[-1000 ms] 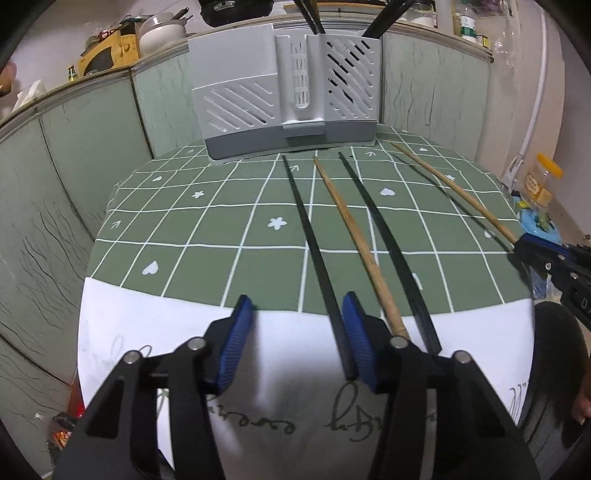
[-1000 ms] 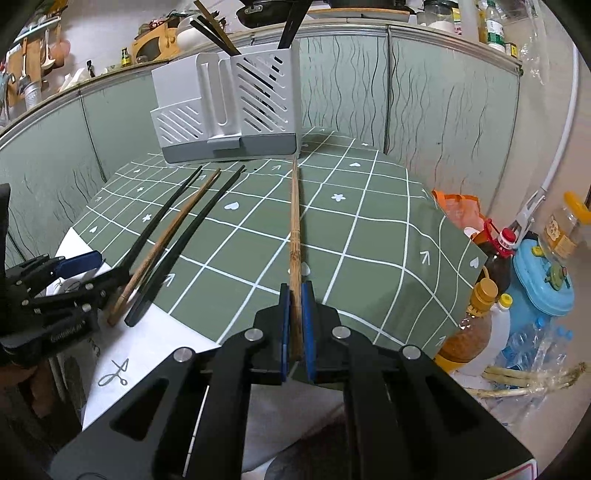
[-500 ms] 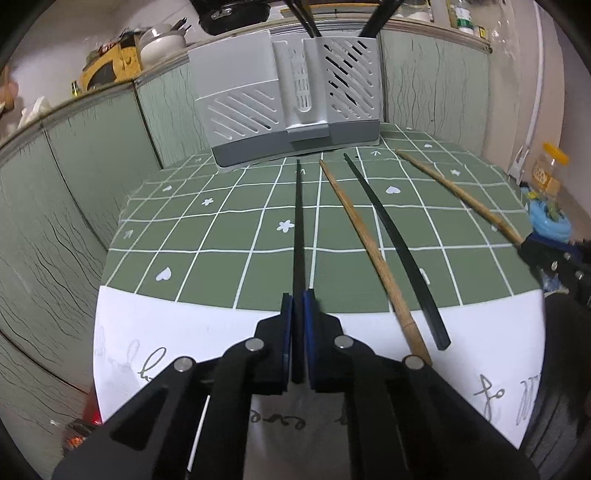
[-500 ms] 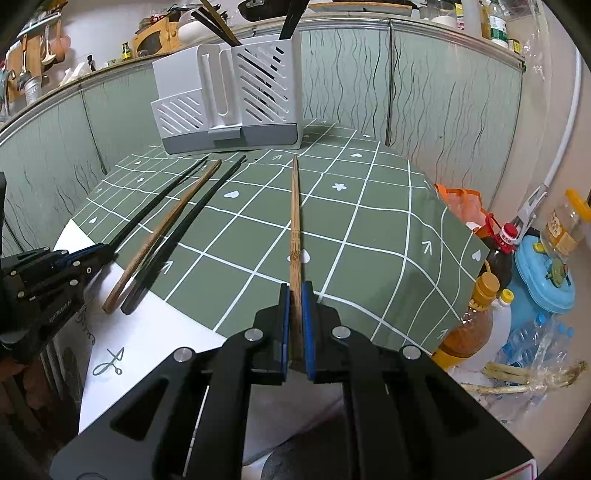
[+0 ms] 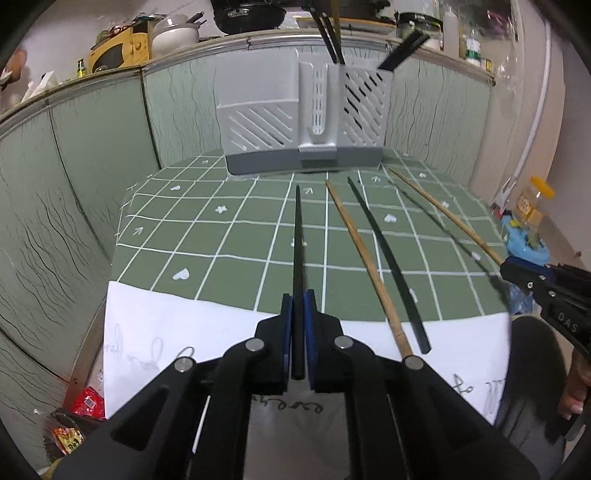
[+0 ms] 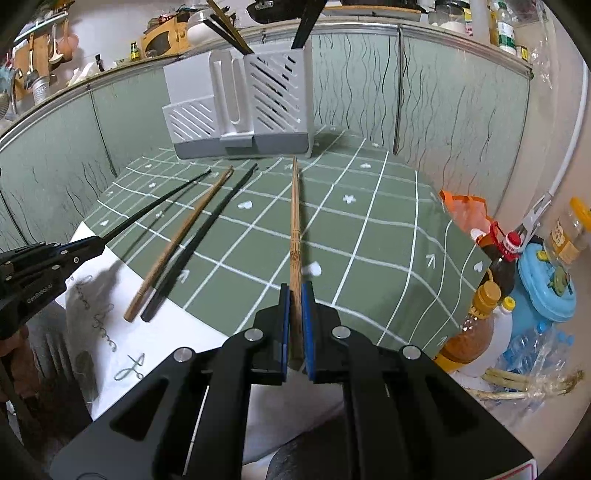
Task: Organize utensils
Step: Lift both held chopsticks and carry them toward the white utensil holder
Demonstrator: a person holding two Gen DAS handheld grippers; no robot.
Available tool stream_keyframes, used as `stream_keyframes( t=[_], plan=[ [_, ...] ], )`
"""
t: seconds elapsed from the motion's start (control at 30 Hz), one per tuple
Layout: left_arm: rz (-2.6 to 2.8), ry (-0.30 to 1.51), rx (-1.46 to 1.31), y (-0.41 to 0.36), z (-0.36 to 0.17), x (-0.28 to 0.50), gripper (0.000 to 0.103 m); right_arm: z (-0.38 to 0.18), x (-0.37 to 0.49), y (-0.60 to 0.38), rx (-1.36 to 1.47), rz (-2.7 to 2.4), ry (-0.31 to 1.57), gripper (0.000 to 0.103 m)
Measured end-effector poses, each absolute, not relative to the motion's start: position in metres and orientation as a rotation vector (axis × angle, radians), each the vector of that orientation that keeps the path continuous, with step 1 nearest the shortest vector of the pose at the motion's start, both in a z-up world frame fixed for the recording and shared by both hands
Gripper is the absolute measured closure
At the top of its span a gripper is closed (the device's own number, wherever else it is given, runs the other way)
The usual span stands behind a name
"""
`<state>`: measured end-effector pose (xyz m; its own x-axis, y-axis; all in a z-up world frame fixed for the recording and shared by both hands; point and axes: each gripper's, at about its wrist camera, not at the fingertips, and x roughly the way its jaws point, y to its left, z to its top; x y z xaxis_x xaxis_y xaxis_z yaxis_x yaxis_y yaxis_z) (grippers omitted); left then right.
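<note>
The grey utensil holder (image 5: 303,129) stands at the table's (image 5: 221,254) far edge, with dark chopsticks (image 5: 330,33) sticking up from its tall compartments. The left gripper (image 5: 299,332) pinches a black chopstick (image 5: 297,236) and the right gripper (image 6: 294,325) a bamboo chopstick (image 6: 294,214), both pointing lengthwise at the holder. A wooden chopstick (image 5: 365,258) and another black one (image 5: 388,258) lie between them on the table, side by side.

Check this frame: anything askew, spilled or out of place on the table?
Nothing spilled or damaged. Two chopsticks, one wooden and one black, lie loose side by side on the green checked cloth, outside the grey holder. The left tool grips another black chopstick; the right tool grips a bamboo one.
</note>
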<state>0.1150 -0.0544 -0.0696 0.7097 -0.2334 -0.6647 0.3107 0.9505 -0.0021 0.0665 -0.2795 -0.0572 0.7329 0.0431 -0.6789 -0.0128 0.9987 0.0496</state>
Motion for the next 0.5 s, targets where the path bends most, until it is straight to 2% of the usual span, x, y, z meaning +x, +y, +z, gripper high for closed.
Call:
stream_keyframes(
  t=[0.5],
  plan=[
    [-0.335,0.659,0.064,-0.043,-0.025,0.111,0.095,-0.032,0.074,-0.281,0.035,0.069,0.779,0.096]
  ],
)
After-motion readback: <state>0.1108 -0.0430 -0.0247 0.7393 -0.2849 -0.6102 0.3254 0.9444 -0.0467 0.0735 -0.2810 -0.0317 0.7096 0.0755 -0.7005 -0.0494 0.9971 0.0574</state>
